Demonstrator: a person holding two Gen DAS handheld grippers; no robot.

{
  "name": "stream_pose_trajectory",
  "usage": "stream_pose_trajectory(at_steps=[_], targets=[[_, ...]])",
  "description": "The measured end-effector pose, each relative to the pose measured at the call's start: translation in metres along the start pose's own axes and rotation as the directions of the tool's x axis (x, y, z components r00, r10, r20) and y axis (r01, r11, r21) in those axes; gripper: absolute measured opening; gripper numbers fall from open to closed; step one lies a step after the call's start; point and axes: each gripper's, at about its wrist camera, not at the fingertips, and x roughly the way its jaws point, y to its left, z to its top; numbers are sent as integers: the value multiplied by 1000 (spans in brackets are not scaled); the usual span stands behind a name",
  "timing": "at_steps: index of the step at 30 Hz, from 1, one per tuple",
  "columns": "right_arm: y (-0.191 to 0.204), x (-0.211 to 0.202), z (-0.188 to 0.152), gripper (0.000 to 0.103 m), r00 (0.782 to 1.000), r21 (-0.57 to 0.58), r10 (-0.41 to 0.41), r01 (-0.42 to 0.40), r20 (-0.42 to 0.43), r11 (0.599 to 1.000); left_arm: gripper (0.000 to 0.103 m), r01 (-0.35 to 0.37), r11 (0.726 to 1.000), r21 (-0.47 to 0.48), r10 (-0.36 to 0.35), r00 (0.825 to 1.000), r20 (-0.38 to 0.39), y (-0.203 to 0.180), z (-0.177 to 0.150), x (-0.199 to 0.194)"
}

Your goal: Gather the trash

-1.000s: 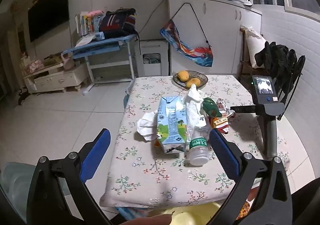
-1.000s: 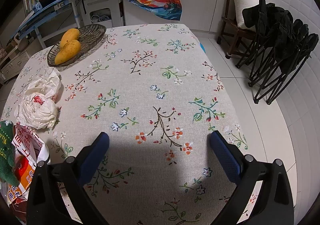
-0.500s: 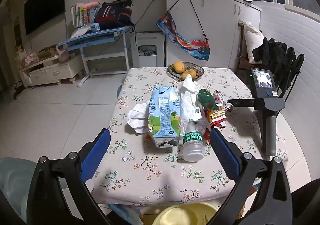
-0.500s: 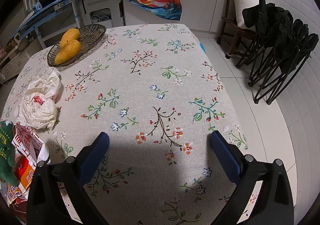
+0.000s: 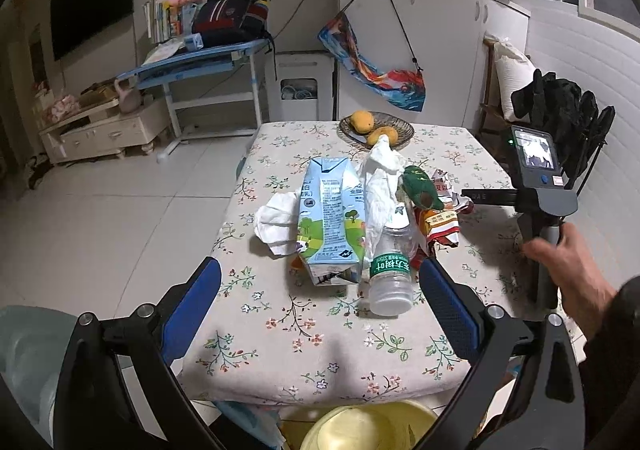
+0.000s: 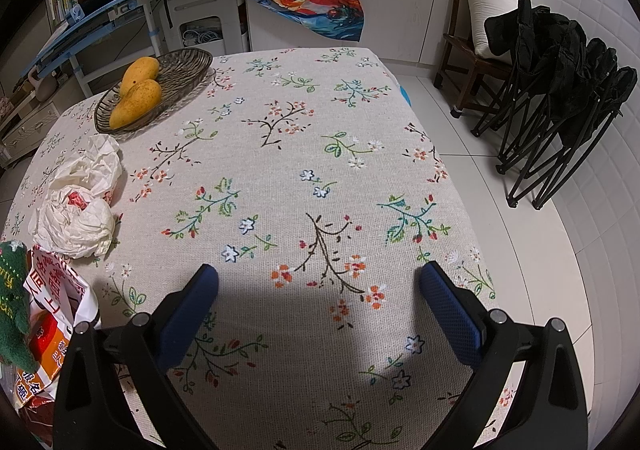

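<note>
Trash is heaped mid-table on a floral cloth (image 5: 280, 334): a light-blue milk carton (image 5: 330, 222) lying flat, a clear plastic bottle (image 5: 391, 270) with a green label on its side, crumpled white tissues (image 5: 276, 220), a tall white wrapper (image 5: 380, 178), a green plush piece (image 5: 422, 192) and red-orange snack wrappers (image 5: 440, 222). My left gripper (image 5: 320, 298) hovers open just before the table's near edge, facing the carton and bottle. My right gripper (image 6: 319, 304) is open low over bare cloth; crumpled tissues (image 6: 76, 222) and the snack wrappers (image 6: 44, 322) lie to its left.
A dark woven dish (image 6: 176, 68) with two mangoes (image 6: 138, 98) sits at the table's far side. A yellow basin (image 5: 360, 426) shows below the near edge. A hand (image 5: 568, 262) holds the other gripper's handle at right. Folded black chairs (image 6: 560, 90) stand beside the table.
The left gripper has swung right and lowered toward the table, so the trash pile sits more centred between its fingers and a hand came into view. The right gripper has not moved.
</note>
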Motion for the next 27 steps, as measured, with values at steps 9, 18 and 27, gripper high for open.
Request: stream_pose_trajectory(at_steps=[9, 18, 27], targets=[[0, -25, -18, 96, 999, -49, -2, 1, -35, 999, 96, -14, 1000, -4, 14, 1000, 23, 3, 0, -4], [-12, -139, -51, 96, 983, -66, -42, 55, 179, 996, 96, -7, 999, -37, 11, 996, 89, 24, -13, -51], [12, -231, -121, 96, 945, -109, 122, -92, 304, 990, 96, -35, 999, -37, 39, 994, 105, 38, -36, -97]])
